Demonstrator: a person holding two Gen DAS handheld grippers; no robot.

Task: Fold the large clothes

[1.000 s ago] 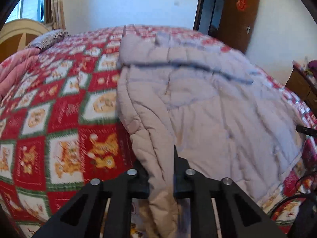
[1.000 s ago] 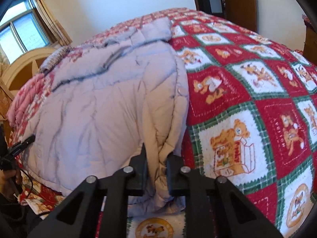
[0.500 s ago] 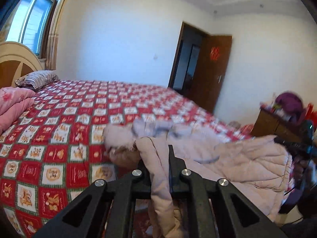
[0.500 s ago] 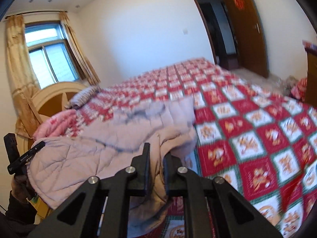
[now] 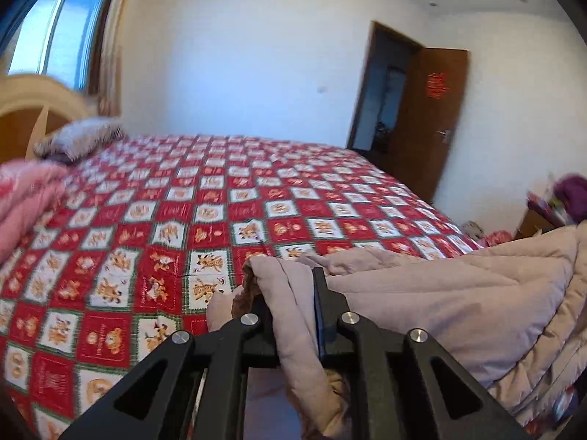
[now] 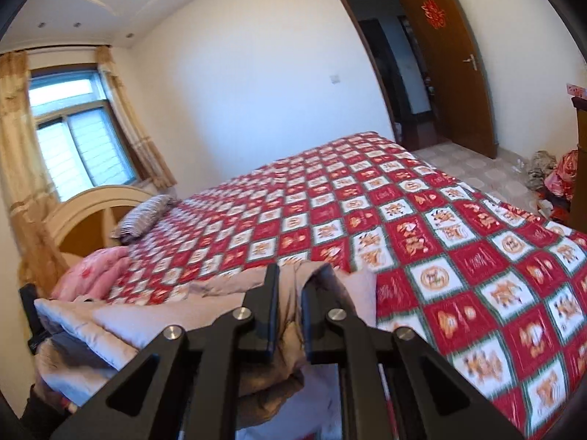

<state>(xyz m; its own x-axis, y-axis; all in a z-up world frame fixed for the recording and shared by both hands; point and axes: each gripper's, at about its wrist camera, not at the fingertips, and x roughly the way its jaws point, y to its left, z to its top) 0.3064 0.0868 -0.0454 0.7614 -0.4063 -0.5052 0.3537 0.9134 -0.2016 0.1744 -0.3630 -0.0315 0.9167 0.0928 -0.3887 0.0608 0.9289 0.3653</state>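
Left gripper (image 5: pixel 293 302) is clenched on a bunched edge of the padded coat (image 5: pixel 440 293); I see fabric pinched between the two black fingers and draping down below them. Right gripper (image 6: pixel 290 300) is clamped on another edge of the same coat (image 6: pixel 154 322), with cloth squeezed in the narrow gap between its fingers.

The coat is pale pinkish-grey and quilted, held up at the near edge of the bed. In the left view it stretches from the gripper off to the right as a thick, folded-over mass, and its lower part hangs below the level of the bedspread (image 5: pixel 220 212). In the right view it spreads left from the gripper in layered folds, brownish lining showing under the fingers.

The bedspread is a red, white and green check with cartoon prints, and most of it lies bare beyond the coat. There's a striped pillow (image 6: pixel 145 214) at the head of the bed by the arched wooden headboard (image 6: pixel 91 212), and a pink blanket (image 6: pixel 97 267) piled on the same side, nearer the grippers. A window (image 6: pixel 77 143) with yellow curtains sits behind the headboard. A brown door (image 6: pixel 451 58) stands open on the far wall.

Both views are slightly motion-blurred.
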